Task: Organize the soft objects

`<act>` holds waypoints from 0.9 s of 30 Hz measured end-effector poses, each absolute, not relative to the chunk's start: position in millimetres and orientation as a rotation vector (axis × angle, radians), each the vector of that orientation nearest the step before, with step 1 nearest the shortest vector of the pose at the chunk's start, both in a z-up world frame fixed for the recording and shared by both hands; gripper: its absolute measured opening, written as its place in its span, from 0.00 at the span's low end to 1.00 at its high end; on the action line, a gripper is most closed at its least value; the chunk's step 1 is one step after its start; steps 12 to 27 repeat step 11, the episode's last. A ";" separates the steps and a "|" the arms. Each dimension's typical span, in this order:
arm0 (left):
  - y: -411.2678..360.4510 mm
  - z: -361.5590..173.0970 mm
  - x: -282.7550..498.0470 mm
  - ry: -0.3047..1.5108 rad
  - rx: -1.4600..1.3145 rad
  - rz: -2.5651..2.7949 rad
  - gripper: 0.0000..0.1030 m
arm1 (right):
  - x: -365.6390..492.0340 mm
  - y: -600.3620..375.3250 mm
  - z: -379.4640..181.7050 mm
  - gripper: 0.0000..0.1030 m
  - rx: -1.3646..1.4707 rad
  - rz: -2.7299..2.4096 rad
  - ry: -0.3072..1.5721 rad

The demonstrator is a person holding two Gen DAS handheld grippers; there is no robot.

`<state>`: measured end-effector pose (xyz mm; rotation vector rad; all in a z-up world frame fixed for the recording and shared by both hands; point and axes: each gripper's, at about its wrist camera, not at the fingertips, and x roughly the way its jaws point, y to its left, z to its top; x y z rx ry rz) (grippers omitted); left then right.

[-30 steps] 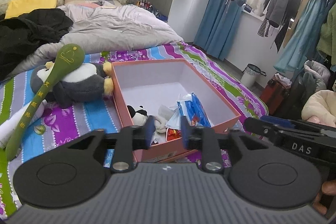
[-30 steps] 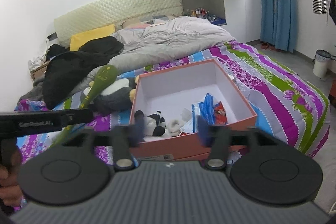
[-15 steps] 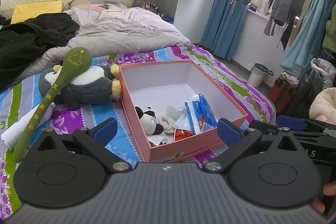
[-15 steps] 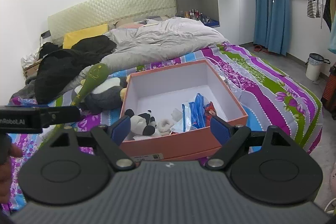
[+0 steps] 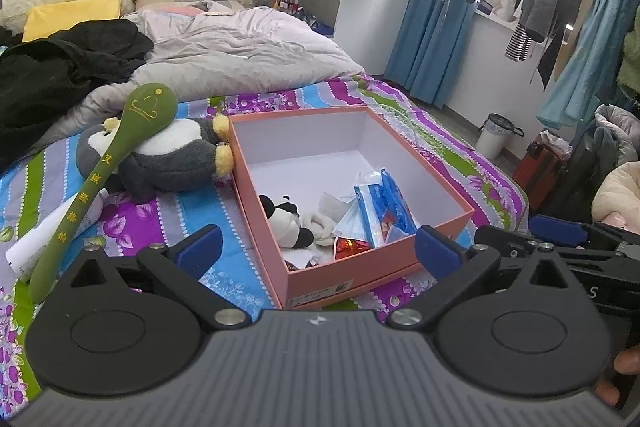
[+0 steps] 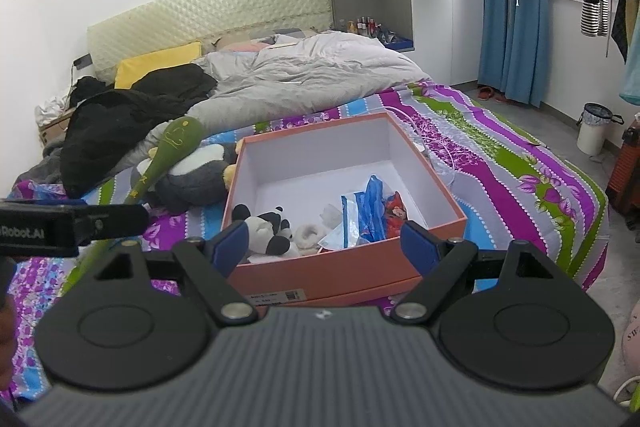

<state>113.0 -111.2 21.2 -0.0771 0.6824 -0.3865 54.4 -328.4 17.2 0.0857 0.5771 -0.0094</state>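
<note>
- The bed [image 5: 132,223] has a bright striped flower sheet, with a grey blanket [image 5: 240,55] bunched up near the headboard. Blue curtains [image 6: 516,27] hang by the window.
- The open orange box [image 5: 440,195] sits on the sheet with a small panda toy [image 5: 286,223] inside.
- Just beside the box lies a penguin toy [image 5: 172,159].
- A long green plush spoon [image 5: 104,175] leans across the penguin toy, its round end pointing toward the headboard.
- The left gripper [image 5: 316,253] and the right gripper [image 6: 324,247] are both spread wide and hold nothing.

Left tongs [image 5: 318,249]: jaws spread wide, nothing between them. Right tongs [image 6: 323,242]: jaws likewise spread, empty. Both held level, side by side.
</note>
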 end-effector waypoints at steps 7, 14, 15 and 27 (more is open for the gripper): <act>-112.8 22.1 111.3 0.671 -0.066 -0.395 1.00 | 54.6 -328.6 16.4 0.82 0.086 -0.010 0.579; -114.1 22.8 110.0 0.667 -0.060 -0.395 1.00 | 54.7 -328.9 16.1 0.82 0.085 -0.011 0.578; -114.1 22.8 110.0 0.667 -0.060 -0.395 1.00 | 54.7 -328.9 16.1 0.82 0.085 -0.011 0.578; -114.1 22.8 110.0 0.667 -0.060 -0.395 1.00 | 54.7 -328.9 16.1 0.82 0.085 -0.011 0.578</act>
